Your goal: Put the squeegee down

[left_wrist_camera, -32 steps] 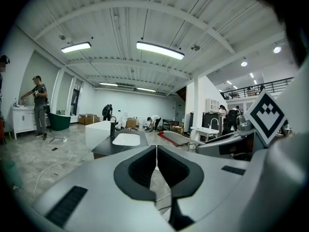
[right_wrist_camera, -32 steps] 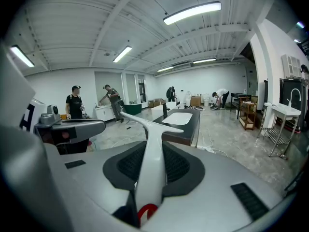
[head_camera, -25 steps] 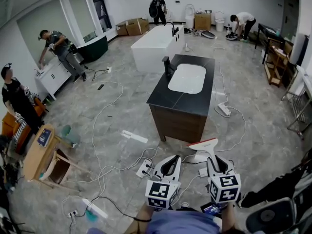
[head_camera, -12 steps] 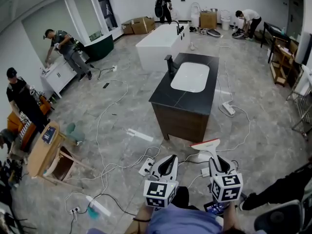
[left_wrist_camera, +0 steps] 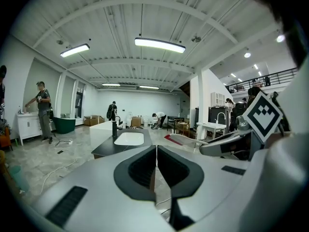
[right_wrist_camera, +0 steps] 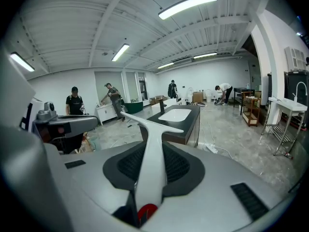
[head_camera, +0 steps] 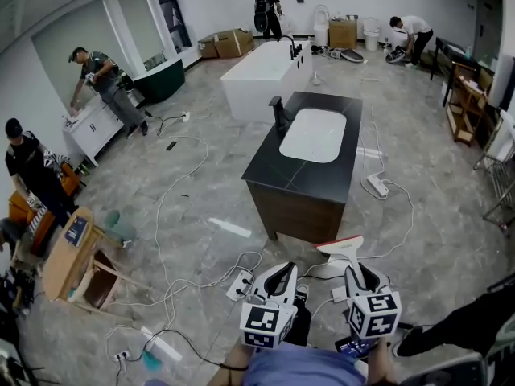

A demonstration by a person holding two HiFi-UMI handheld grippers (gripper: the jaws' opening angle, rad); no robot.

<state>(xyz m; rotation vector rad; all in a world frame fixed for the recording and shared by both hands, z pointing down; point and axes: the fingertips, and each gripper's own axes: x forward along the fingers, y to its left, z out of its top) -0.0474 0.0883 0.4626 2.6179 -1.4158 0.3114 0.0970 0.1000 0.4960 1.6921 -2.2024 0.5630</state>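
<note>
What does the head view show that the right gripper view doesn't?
Only the head view: the marker cubes on top of the left claw and right claw, seen from above. Only the right gripper view: ceiling lamps, and that claw's jaws pressing on the squeegee handle up close. Both: the squeegee, the sink cabinet and people working.

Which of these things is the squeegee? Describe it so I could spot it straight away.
Find the dark-topped vanity with the white basin mid-room. Just in front of it, nearer the camera, the right gripper clamps the squeegee. It is the only white T-shaped tool, with a red-edged blade across its far end.
</note>
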